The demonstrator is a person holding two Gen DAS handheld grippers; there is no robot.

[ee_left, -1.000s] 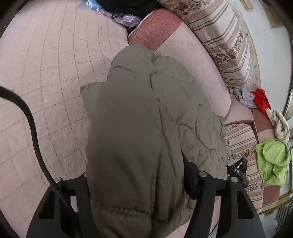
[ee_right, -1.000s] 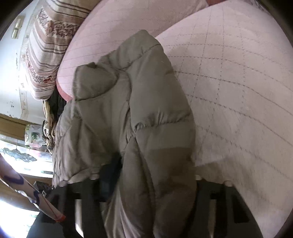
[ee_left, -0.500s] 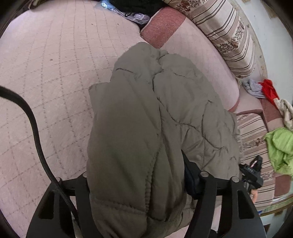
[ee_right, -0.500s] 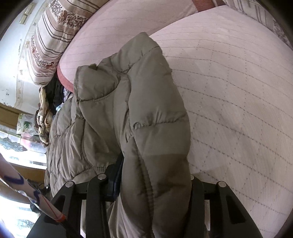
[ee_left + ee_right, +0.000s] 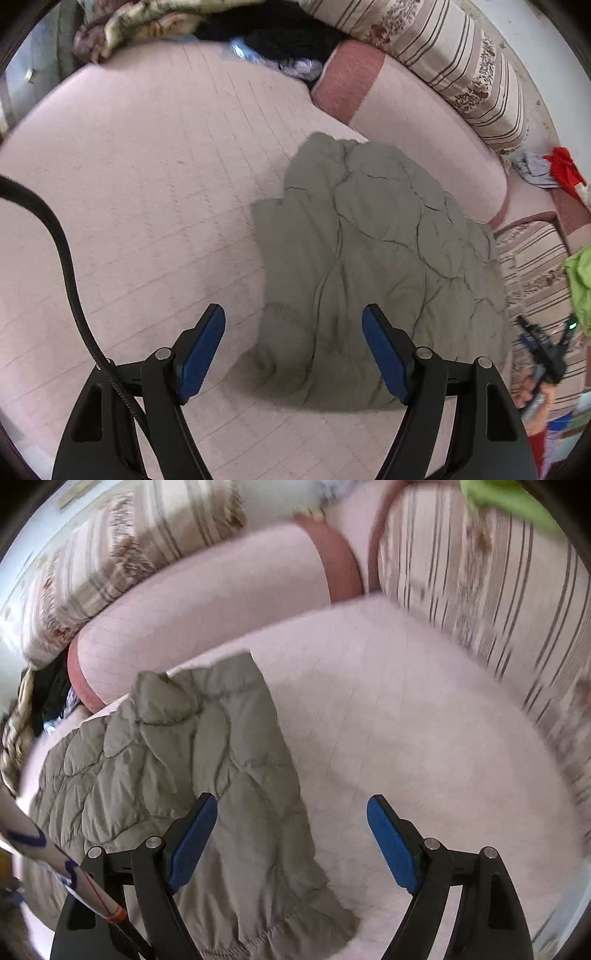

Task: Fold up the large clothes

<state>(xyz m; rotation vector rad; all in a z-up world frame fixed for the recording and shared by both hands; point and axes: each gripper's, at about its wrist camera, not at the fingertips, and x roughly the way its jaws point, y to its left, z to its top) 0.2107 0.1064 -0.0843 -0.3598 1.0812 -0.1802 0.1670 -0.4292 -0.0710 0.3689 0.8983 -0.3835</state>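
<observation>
An olive-grey quilted jacket [image 5: 373, 266] lies folded on the pink quilted bedspread [image 5: 147, 192]. My left gripper [image 5: 293, 350] hovers above its near edge, jaws opening, blue pads clear of the cloth, nothing held. In the right wrist view the jacket [image 5: 177, 771] lies to the left, one sleeve with an elastic cuff [image 5: 280, 923] stretching toward the camera. My right gripper [image 5: 291, 840] hangs over that sleeve's edge and the bedspread [image 5: 424, 738], jaws opening wide and holding nothing.
Striped bolster cushions [image 5: 454, 62] and a pink bolster [image 5: 424, 147] line the far side. Dark and patterned clothes [image 5: 258, 33] are heaped at the back. Green cloth [image 5: 580, 288] and red cloth [image 5: 565, 170] lie at right. A black cable [image 5: 62, 258] hangs left.
Both grippers let go of the jacket, opened and lifted back from it. The jacket now rests flat on the bedspread instead of bulging between the fingers.
</observation>
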